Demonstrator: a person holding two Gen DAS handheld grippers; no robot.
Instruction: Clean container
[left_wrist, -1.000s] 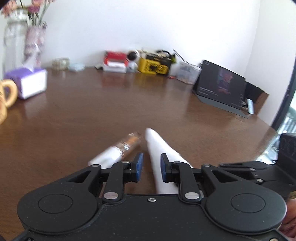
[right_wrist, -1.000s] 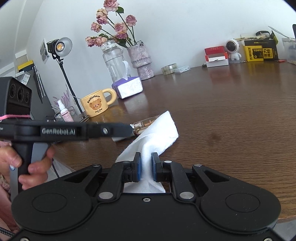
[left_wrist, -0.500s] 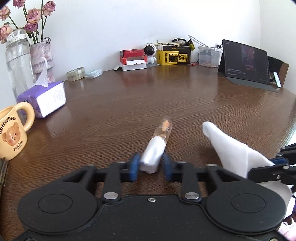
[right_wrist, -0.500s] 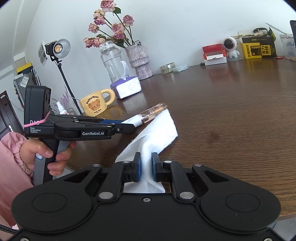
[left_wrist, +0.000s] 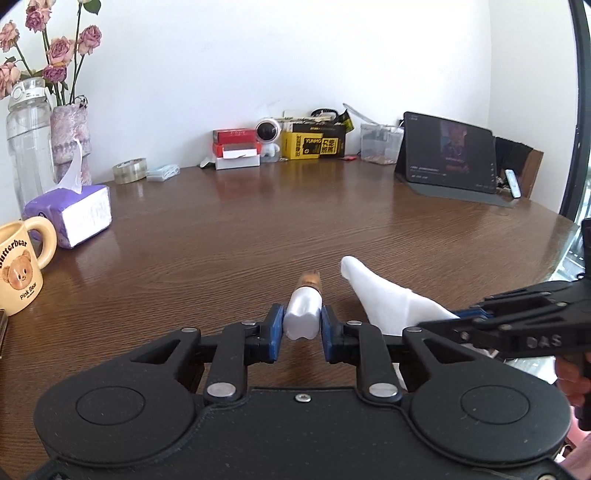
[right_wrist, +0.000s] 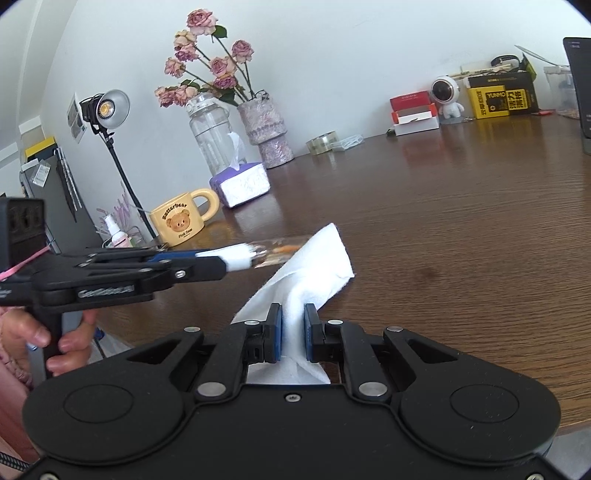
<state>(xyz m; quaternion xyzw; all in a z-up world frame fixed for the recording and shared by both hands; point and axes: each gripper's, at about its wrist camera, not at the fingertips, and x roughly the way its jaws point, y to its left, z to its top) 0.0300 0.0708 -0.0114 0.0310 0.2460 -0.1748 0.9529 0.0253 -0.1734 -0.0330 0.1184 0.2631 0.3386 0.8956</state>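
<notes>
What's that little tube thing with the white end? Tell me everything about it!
The little tube is a small container with a see-through body and a white cap. Something orange-brown shows inside. The left gripper pinches its white cap between blue pads, holding it roughly level above the wooden table, clear end pointing away. In the right wrist view, its clear end meets the white cloth held by the right gripper.

bright daylight, soft glare on the table, fisheye-bent edges, sharp focus
</notes>
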